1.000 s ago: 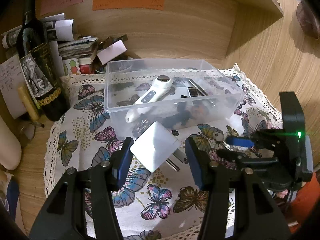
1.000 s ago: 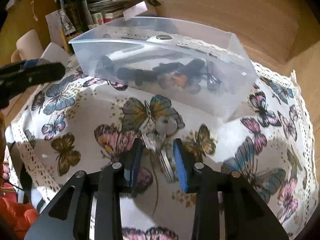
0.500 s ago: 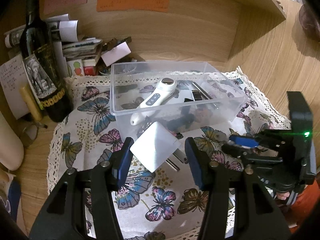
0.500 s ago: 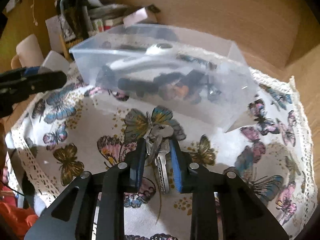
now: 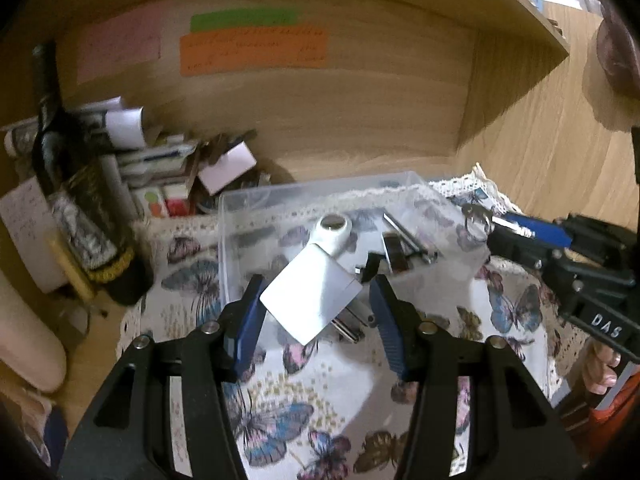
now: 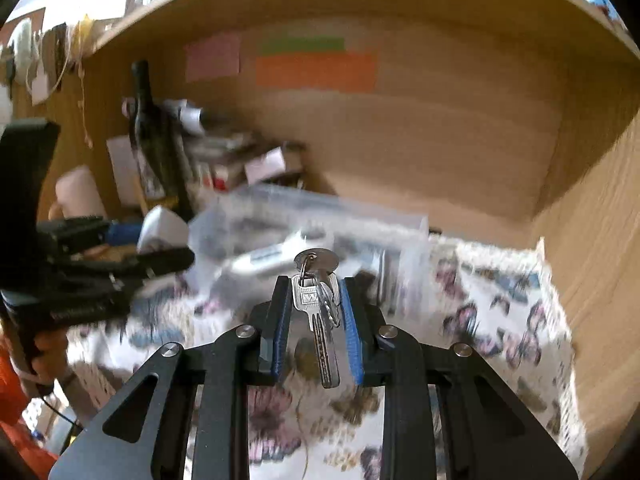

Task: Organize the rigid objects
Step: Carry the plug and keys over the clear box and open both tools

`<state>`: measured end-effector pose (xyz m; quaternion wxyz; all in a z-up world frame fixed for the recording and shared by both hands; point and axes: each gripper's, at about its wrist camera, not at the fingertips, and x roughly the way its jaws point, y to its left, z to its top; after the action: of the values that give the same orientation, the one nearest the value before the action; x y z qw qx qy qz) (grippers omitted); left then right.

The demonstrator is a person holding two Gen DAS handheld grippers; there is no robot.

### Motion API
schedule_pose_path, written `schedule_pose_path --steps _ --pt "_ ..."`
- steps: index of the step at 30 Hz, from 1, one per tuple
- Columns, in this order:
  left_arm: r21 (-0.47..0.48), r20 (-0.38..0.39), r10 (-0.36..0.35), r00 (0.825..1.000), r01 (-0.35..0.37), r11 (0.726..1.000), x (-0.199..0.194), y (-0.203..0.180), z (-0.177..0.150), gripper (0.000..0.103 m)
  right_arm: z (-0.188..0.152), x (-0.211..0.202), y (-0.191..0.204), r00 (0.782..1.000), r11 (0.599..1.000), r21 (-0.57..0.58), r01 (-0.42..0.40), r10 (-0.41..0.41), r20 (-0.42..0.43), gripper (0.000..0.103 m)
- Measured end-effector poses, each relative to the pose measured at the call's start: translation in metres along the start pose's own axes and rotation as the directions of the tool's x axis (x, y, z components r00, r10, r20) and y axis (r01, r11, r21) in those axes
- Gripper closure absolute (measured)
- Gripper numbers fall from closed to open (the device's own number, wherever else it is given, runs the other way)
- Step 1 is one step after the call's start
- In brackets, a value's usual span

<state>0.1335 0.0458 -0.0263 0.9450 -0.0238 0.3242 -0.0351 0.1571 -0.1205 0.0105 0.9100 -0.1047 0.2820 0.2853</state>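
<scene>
Wooden desk (image 5: 100,344): butterfly cloth (image 5: 452,320), wine bottle (image 5: 76,196).

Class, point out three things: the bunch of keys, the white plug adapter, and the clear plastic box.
bunch of keys (image 6: 316,300), right wrist view, key head.
white plug adapter (image 5: 312,298), left wrist view, flat face.
clear plastic box (image 5: 320,190), left wrist view, back rim.

The worktop (image 5: 100,360) carried a cloth (image 5: 328,392), and on it, toward twelve o'clock, sat the tub (image 5: 240,216). In the tub lay a handheld device (image 5: 332,230), with pens (image 5: 408,236) at its three o'clock. A bottle (image 5: 72,184) stood at the tub's nine o'clock, papers (image 5: 160,156) stacked behind it. A plug adapter (image 5: 316,296) sat between the left tongs (image 5: 316,312), before the tub; keys (image 6: 320,304) sat between the right tongs (image 6: 316,320).
</scene>
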Motion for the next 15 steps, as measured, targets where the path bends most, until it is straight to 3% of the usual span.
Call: schedule_pose_path --steps 6,15 --pt "0.013 -0.053 -0.021 0.998 0.022 1.000 0.035 0.000 0.024 0.051 0.021 0.028 -0.003 1.000 1.000 -0.005 0.009 -0.009 0.006 0.081" --pt "0.028 -0.148 0.001 0.989 0.004 1.000 0.093 -0.001 0.026 0.051 0.012 0.093 -0.010 0.992 1.000 0.025 -0.013 0.016 -0.123 0.081"
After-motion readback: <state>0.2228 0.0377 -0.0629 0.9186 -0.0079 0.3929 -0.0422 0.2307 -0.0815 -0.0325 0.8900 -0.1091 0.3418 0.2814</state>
